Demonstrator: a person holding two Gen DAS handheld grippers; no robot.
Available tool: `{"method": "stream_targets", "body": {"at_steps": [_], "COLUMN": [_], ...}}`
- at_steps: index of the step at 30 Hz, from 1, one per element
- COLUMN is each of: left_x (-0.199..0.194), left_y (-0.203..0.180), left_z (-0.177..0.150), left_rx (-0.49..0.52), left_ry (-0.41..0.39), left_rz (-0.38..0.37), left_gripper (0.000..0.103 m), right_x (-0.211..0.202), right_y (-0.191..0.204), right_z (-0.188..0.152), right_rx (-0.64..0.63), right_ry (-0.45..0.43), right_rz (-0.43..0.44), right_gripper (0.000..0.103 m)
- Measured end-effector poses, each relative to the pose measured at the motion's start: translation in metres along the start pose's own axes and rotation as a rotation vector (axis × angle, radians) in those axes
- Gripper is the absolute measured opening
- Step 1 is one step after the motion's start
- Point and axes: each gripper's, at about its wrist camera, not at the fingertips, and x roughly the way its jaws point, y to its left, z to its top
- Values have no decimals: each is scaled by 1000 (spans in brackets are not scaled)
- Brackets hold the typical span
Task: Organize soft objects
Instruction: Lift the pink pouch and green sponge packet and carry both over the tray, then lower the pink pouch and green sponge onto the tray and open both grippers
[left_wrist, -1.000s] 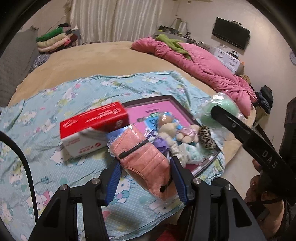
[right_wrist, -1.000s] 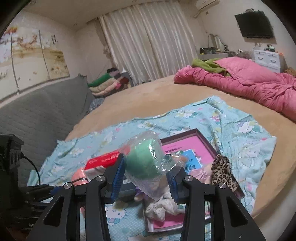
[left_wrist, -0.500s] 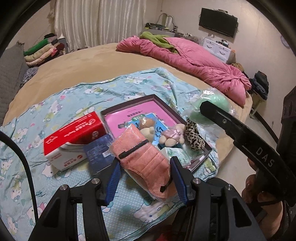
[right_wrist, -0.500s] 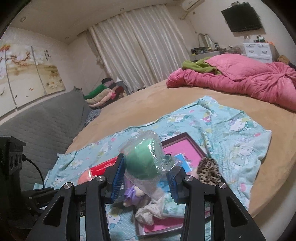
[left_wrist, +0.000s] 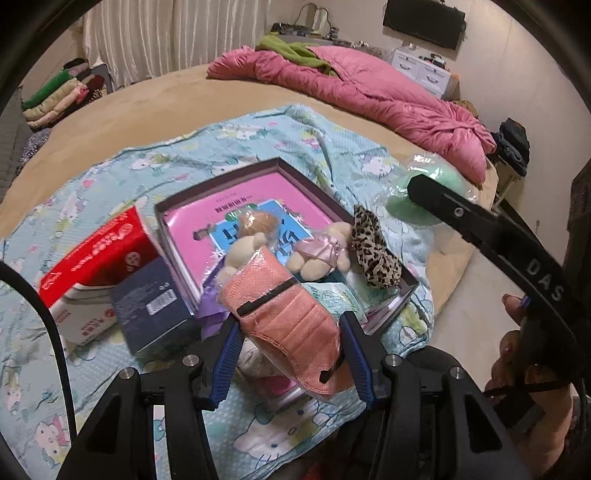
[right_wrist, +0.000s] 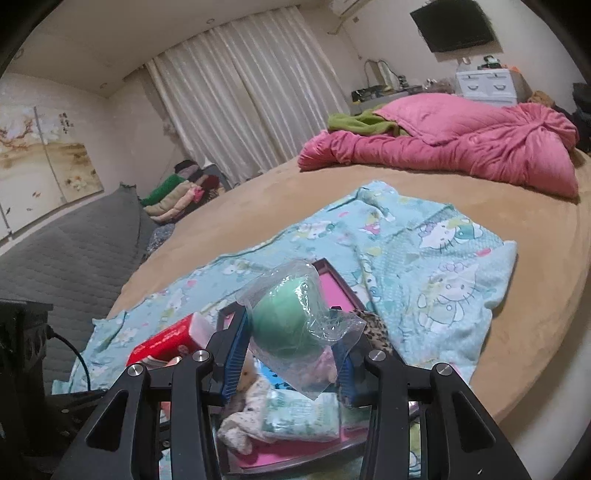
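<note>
Left wrist view: left gripper (left_wrist: 291, 350) clamps a bagged pink mask (left_wrist: 291, 314) above the tray (left_wrist: 306, 181)'s near edge; right gripper (right_wrist: 291, 354) grips a wrapped green ball (right_wrist: 284, 321), seemingly over it too.

Light: dim, warm indoor glow, soft shadows | Glare: highlights on clear plastic wrap (right_wrist: 295, 328) | Lens: heavy fisheye bend, black vignette corners | Focus: mostly sharp, slight grain

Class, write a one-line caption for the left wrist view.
Left gripper holds a wrapped pink mask above a toy-filled box on the bed.
</note>
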Motion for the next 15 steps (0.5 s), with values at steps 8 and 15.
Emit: {"method": "stream_targets", "body": {"at_steps": [8,15], "left_x": [36,46], "left_y": [2,8], "left_z": [4,9], "left_rx": [-9,-5], "left_ry": [53,52], "left_rz": [-8,15], "left_gripper": [53,53], "right_x": [16,30], "right_y": [-9,-8], "right_z": [-4,-8], "right_rx": [6,-13], "right_ry": [35,61], "right_rz": [-1,4], "right_gripper": [44,44]}}
